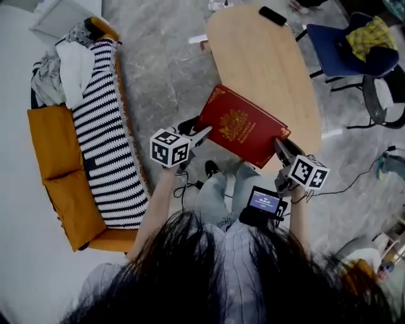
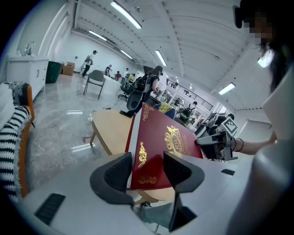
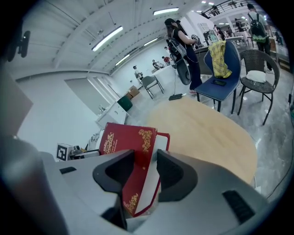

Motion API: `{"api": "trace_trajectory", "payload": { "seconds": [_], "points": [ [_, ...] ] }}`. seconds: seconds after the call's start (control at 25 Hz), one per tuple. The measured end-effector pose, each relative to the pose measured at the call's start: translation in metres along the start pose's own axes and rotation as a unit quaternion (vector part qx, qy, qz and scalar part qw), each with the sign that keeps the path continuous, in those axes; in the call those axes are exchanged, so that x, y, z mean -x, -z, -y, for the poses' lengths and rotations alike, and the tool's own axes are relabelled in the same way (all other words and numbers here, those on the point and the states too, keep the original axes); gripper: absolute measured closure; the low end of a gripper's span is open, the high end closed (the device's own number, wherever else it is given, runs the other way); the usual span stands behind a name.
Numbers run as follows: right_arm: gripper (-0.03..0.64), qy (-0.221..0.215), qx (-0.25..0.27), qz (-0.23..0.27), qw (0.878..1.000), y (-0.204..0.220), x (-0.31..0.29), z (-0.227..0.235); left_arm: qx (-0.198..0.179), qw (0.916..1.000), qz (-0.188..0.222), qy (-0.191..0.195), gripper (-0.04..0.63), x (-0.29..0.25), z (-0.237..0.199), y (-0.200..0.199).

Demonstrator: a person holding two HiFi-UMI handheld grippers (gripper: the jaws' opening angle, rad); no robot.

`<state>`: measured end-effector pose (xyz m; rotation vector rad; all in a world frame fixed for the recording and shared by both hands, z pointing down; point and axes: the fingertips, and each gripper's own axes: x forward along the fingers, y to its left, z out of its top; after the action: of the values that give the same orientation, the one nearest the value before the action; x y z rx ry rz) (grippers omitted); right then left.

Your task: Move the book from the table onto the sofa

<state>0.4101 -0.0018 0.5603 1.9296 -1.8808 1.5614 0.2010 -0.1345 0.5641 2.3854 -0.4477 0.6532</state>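
Note:
A thick red book [image 1: 243, 126] with gold ornament hangs tilted over the near edge of the oval wooden table [image 1: 266, 57], held from both sides. My left gripper [image 1: 204, 133] is shut on its left corner; in the left gripper view the book [image 2: 161, 142] sits between the pads of the left gripper [image 2: 147, 172]. My right gripper [image 1: 278, 145] is shut on the right corner. In the right gripper view the book [image 3: 133, 156] shows its white page edge inside the right gripper [image 3: 146, 172]. The orange sofa [image 1: 63, 164] lies at the left.
A striped blanket [image 1: 104, 139] and a pile of clothes [image 1: 63, 69] cover part of the sofa. A black phone [image 1: 273, 16] lies at the table's far end. A blue chair [image 1: 345, 47] with a yellow cloth and a wicker chair [image 1: 383, 95] stand right. Grey floor separates sofa and table.

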Motion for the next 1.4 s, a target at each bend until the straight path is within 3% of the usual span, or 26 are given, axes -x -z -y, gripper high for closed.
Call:
{"api": "trace_trajectory", "payload": {
  "seconds": [0.36, 0.76, 1.08, 1.28, 1.4],
  "points": [
    [0.454, -0.052, 0.059, -0.018, 0.997, -0.006, -0.011, -0.081, 0.047, 0.9946, 0.080, -0.046, 0.374, 0.098, -0.011, 0.011],
    [0.457, -0.106, 0.132, -0.063, 0.983, 0.029, -0.031, -0.170, 0.101, 0.9767, 0.157, -0.106, 0.382, 0.202, -0.020, 0.066],
    [0.459, -0.154, 0.176, -0.101, 0.967, 0.049, -0.048, -0.232, 0.128, 0.9554, 0.208, -0.167, 0.383, 0.269, -0.018, 0.091],
    [0.459, -0.184, 0.216, -0.136, 0.949, 0.068, -0.078, -0.285, 0.151, 0.9349, 0.241, -0.213, 0.383, 0.316, -0.032, 0.116],
    [0.460, -0.207, 0.237, -0.153, 0.937, 0.068, -0.084, -0.304, 0.166, 0.9176, 0.267, -0.243, 0.383, 0.331, -0.027, 0.120]
  ]
}}
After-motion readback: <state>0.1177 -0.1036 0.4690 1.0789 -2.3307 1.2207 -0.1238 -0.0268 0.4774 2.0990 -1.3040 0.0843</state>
